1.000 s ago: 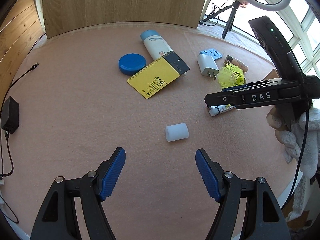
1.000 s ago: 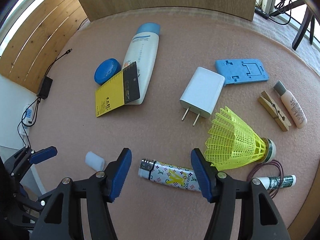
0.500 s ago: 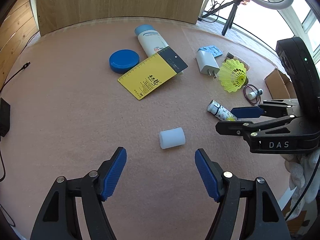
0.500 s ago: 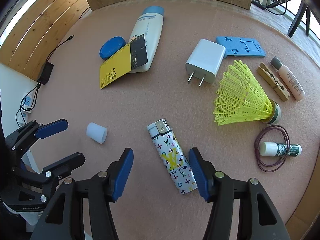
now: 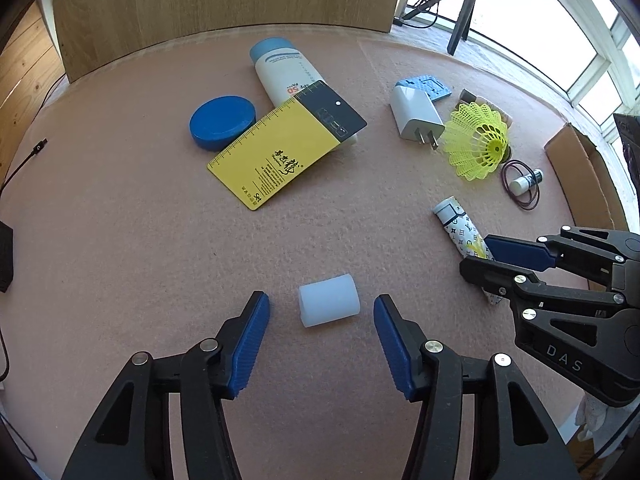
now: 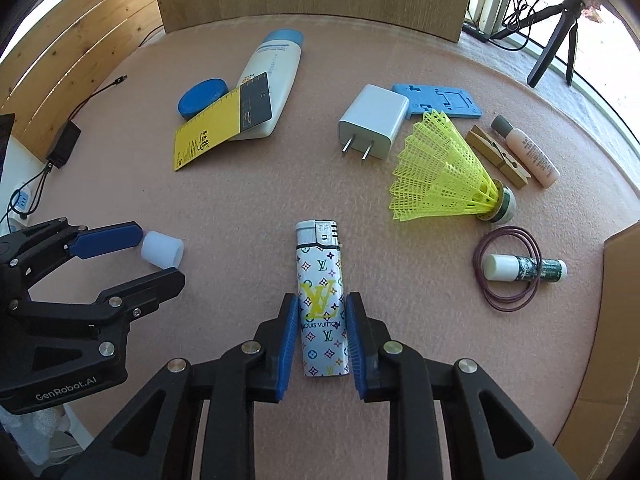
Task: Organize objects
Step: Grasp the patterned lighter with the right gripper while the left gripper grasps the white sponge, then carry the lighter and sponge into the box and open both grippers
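A patterned lighter (image 6: pixel 321 300) lies on the pink felt table. My right gripper (image 6: pixel 322 312) has closed its blue pads on both sides of the lighter's lower half; it also shows in the left wrist view (image 5: pixel 506 258). A small white cylinder (image 5: pixel 329 300) lies on its side between the open fingers of my left gripper (image 5: pixel 322 310), with gaps on both sides. In the right wrist view the cylinder (image 6: pixel 162 249) sits between the left gripper's fingers (image 6: pixel 108 240).
Farther back lie a yellow card (image 5: pixel 286 150) on a white lotion tube (image 5: pixel 286 76), a blue lid (image 5: pixel 222 122), a white charger (image 6: pixel 372 120), a blue holder (image 6: pixel 444 102), a yellow shuttlecock (image 6: pixel 444 172), a clothespin (image 6: pixel 498 156), a small bottle (image 6: pixel 526 152), a lip balm (image 6: pixel 524 268) on a hair tie. A cardboard box (image 6: pixel 616 320) stands right.
My right gripper has moved over the lighter and closed on it. My left gripper has moved forward, so the white cylinder now lies between its fingers.
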`<state>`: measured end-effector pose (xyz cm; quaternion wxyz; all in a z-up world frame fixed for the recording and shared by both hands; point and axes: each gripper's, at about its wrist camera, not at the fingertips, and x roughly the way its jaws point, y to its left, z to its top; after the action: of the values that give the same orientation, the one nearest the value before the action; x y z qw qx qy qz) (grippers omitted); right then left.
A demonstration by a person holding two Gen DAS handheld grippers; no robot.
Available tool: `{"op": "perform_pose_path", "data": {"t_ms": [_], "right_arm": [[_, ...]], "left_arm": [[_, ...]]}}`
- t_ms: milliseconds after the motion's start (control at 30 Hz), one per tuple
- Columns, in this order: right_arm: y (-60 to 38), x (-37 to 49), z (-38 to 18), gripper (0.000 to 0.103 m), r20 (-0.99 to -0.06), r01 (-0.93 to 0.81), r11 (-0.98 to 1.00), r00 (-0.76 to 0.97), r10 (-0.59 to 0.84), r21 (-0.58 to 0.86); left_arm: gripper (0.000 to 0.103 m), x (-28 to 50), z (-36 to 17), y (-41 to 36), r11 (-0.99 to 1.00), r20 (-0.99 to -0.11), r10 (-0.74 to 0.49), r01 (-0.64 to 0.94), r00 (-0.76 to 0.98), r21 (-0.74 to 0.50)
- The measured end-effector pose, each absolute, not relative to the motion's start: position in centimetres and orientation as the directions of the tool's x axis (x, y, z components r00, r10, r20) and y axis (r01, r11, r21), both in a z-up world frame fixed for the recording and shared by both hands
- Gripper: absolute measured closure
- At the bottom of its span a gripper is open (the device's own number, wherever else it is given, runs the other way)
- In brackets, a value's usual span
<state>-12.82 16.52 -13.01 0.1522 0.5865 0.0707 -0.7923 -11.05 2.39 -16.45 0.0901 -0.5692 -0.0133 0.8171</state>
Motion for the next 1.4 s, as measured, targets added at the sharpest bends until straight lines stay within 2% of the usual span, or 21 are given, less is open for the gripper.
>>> {"op": "perform_pose_path", "data": {"t_ms": [233,300,667,900,1167,1400], "right_arm": [[16.5,-11.7,-13.2,0.082,-0.948,0.302,-0.949,-0.269,-0.173,0.088],[16.7,-11.4,-13.2,0.082,-0.946,0.297,-0.951,-0.272,-0.175,0.090],[18.6,-9.6,-12.6,0.082,-0.933,0.246,-0.960,-0.297,-0.204,0.131],[21.3,-7.9,-10.0,0.082,-0.909,0.206,-0.967,-0.355,-0.217,0.151],[27.2,-6.0,-6.0,0.082,-0.873,0.118,-0.980,-0.445,-0.198,0.162],[33.5,-4.0,-3.4,0.082,-0.854,0.017,-0.991,-0.506,-0.120,0.129]], "left_arm": [[0.064,-11.1,-16.5,2.7,-0.987,-0.927,0.133,-0.132,-0.350,-0.092],[0.073,-11.0,-16.5,2.7,-0.987,-0.927,0.137,-0.132,-0.350,-0.096],[0.075,-10.2,-15.8,2.5,-0.986,-0.921,0.149,-0.122,-0.360,-0.112],[0.075,-9.5,-13.6,3.1,-0.980,-0.905,0.181,-0.153,-0.385,-0.131],[0.075,-10.0,-10.2,7.1,-0.961,-0.874,0.240,-0.229,-0.421,-0.154],[0.075,-11.2,-7.5,13.4,-0.928,-0.842,0.309,-0.336,-0.442,-0.164]]}}
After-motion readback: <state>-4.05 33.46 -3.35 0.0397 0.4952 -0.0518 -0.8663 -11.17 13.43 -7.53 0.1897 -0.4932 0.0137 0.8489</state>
